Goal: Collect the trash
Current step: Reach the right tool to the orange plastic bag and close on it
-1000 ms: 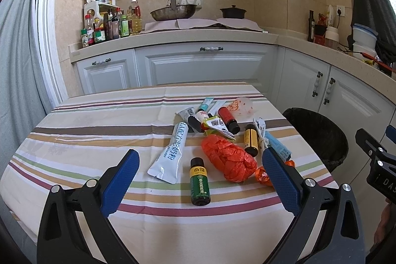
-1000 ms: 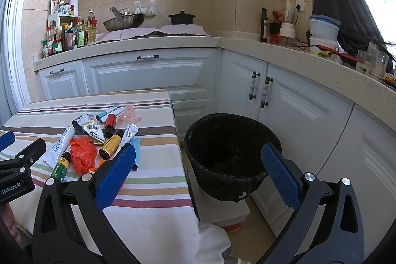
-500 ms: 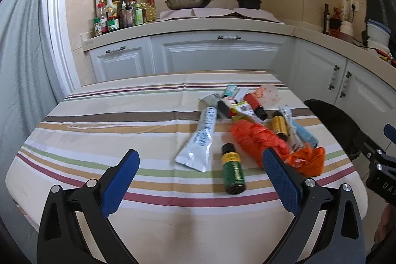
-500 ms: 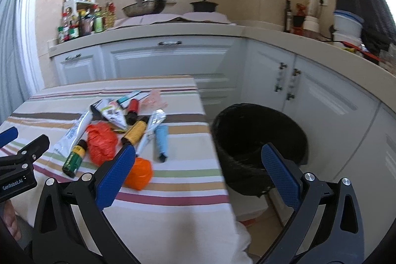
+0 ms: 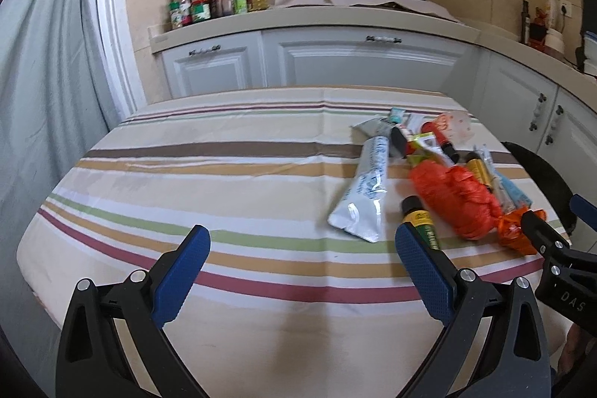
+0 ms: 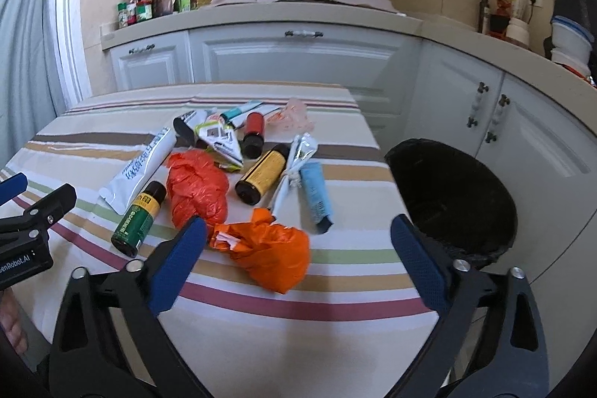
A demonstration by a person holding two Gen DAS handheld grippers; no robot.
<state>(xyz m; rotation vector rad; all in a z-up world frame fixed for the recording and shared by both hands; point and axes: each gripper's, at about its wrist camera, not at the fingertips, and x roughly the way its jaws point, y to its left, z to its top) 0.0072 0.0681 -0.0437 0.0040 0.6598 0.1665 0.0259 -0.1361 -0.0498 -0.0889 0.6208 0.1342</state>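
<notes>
Holding both tools wide apart and empty, I am lined up over the near edge of the desk [image 6: 335,301], with nothing gripped yet. All the trash lies in one loose heap toward the right side of the striped cloth, close to the black bin [image 6: 453,196] that stands on the floor just past the desk's right edge; I judge it was heaped there so each piece has only a short trip over the edge.

My right hand-held gripper [image 6: 298,262] points down at the crumpled orange bag [image 6: 274,254], which sits between its blue pads and nearest to me, so that looks like the first pick. Behind it lie a second red-orange bag [image 6: 196,185], a green bottle [image 6: 138,219] on its side, a yellow-labelled bottle [image 6: 263,172], a blue tube [image 6: 315,196] and a long white tube [image 6: 140,168], several touching or overlapping (the small wrappers further back are too jumbled to sort out).

My left hand-held gripper [image 5: 302,258] hovers level over bare cloth to the left of the heap, its right pad just in front of the green bottle, the white tube lying ahead of it. Both tools tilt slightly downward, side by side, the left one's tip showing at the right camera's edge.
</notes>
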